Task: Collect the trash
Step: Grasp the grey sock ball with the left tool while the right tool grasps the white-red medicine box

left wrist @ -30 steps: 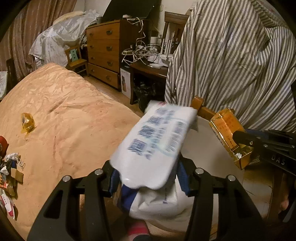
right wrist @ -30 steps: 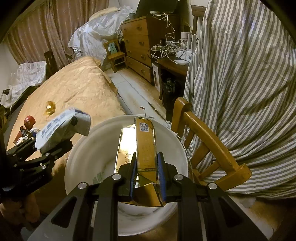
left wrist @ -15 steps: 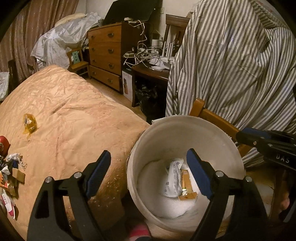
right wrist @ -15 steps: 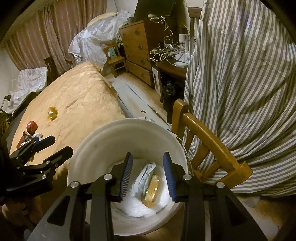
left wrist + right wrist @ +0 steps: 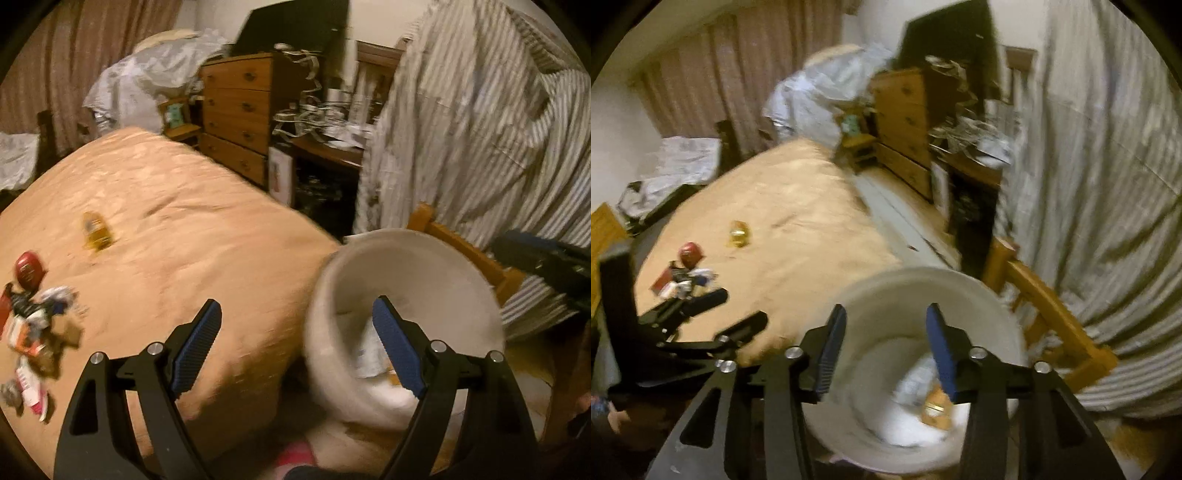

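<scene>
A white bucket (image 5: 325, 306) stands beside the bed; it also shows in the right wrist view (image 5: 997, 314). Inside lie a white packet (image 5: 916, 380) and a yellow box (image 5: 936, 408). My left gripper (image 5: 297, 343) is open and empty, over the bed edge and the bucket's left rim. My right gripper (image 5: 884, 350) is open and empty above the bucket. A pile of wrappers (image 5: 33, 332), a red round item (image 5: 27, 267) and a yellow wrapper (image 5: 96, 232) lie on the tan bedspread (image 5: 166, 240). Both views are blurred.
A wooden chair (image 5: 1052, 314) stands right of the bucket, under a striped cloth (image 5: 480, 129). A wooden dresser (image 5: 240, 107) and a cluttered desk (image 5: 325, 140) stand at the back. A covered heap (image 5: 820, 96) lies near the curtains.
Both grippers opened and dropped the white packet and the yellow box into the bucket. Both have since swung left toward the bed.
</scene>
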Tool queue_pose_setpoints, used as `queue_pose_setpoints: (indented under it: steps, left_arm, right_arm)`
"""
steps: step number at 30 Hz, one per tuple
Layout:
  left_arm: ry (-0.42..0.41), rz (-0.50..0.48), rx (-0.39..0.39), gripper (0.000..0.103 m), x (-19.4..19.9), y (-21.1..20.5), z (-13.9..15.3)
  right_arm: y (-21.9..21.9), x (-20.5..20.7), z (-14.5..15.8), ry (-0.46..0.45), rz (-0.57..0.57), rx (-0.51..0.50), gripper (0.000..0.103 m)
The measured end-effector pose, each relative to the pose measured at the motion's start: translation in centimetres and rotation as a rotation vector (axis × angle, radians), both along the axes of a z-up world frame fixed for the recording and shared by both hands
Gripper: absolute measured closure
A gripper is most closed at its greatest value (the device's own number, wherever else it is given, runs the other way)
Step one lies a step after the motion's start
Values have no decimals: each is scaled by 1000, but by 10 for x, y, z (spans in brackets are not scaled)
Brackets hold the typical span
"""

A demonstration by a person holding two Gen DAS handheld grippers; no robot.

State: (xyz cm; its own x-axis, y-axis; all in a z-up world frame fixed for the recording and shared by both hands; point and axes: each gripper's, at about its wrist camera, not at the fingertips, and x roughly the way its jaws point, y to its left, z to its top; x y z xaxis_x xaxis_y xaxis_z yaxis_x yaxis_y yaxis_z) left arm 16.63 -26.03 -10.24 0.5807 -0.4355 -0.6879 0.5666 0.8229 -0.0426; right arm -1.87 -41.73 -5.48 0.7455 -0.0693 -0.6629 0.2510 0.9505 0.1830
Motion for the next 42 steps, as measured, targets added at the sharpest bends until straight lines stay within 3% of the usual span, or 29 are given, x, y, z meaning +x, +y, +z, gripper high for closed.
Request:
queue_pose_setpoints:
  steps: [6,17,22,27,33,35,38,40,42]
  left_arm:
    - [23,200,23,23,24,108,-19]
    - [38,593,58,23,35,351,-39]
    - [63,630,79,23,29,420,-51]
    - [75,550,129,23,42,444,-69]
    - [65,484,164,23,72,431,-85]
    - [81,491,145,39,79,436,-89]
    - [99,476,85,54,80,443,-90]
    - [95,467,77,62,78,446,-88]
    - [88,475,62,62,74,451,-84]
  right_arm:
    - [89,43,-1,-33,201,21,45]
    - [289,135,-49,64,574,31,45]
    - [370,163,-75,112,723,21,49]
    - [442,196,-89,159,835,7,49]
    - [490,235,-110,229,880,-28,49]
    - [502,243,-113,237,883,-59,49]
    - [505,250,-115,240,884,-85,49]
    - [510,253,-118,242,886,-100,47]
    - [518,258,-120,246,892,-113,43]
